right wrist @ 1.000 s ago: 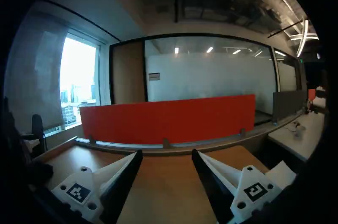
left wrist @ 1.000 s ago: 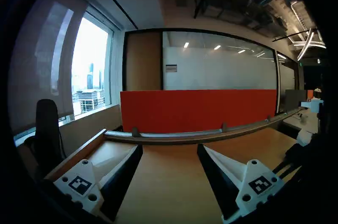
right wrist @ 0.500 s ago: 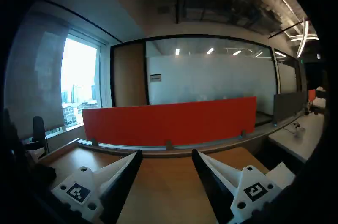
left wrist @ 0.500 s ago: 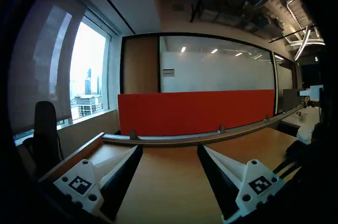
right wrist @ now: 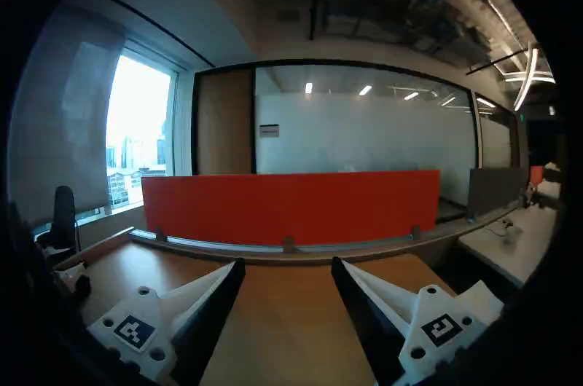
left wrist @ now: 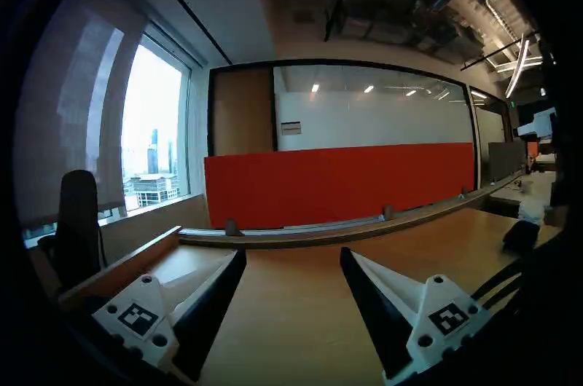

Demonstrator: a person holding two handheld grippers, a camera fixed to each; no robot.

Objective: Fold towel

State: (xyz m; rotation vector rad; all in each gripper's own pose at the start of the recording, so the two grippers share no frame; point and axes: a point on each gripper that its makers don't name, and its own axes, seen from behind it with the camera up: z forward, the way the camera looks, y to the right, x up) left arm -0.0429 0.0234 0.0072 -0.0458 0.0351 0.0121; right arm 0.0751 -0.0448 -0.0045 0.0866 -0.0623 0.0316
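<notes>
Both the left gripper and right gripper hang over the wooden counter, fingers spread wide, gripping nothing, pointing straight at the red divider.

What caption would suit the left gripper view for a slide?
Open left gripper held above a wooden desk, facing an orange divider and window.

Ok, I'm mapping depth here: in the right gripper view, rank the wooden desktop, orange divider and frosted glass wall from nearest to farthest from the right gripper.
1. wooden desktop, directly below the right gripper, between its fingers.
2. orange divider, upright along the desk's far edge, straight ahead.
3. frosted glass wall, behind the divider, across the room.
</notes>
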